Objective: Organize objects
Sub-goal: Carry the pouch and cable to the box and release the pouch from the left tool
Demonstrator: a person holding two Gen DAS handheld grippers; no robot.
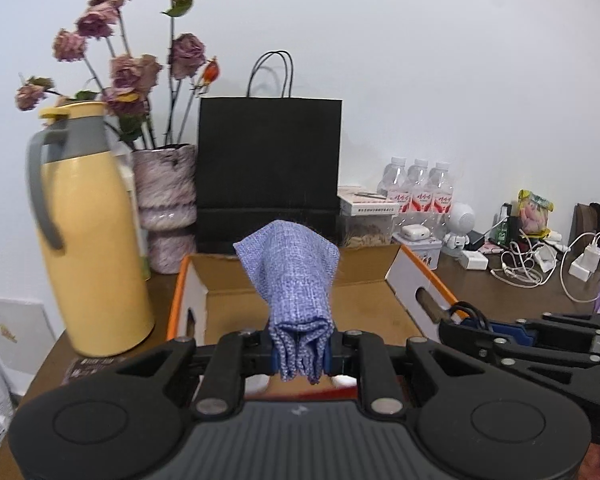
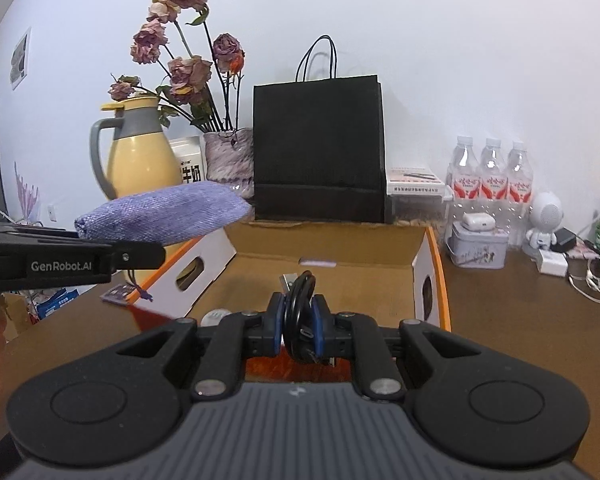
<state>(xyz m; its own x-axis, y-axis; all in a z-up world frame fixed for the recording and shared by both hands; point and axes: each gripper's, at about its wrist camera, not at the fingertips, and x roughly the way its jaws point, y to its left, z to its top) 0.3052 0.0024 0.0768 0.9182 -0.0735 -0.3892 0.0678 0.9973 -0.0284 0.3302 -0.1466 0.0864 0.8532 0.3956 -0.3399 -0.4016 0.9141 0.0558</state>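
Above the open cardboard box [image 2: 324, 248] we see the left gripper [image 1: 300, 354] pinching a folded blue cloth [image 1: 290, 276], which projects forward past its fingers. The right gripper [image 2: 298, 326], level beside it over the box, clamps a coiled black cable [image 2: 299, 300]. The box rests on a brown table [image 2: 520, 320] against a white wall, before a black paper bag [image 2: 318, 148].

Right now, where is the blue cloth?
The blue cloth is clamped in the left tongs, held above the open cardboard box, before the black bag.
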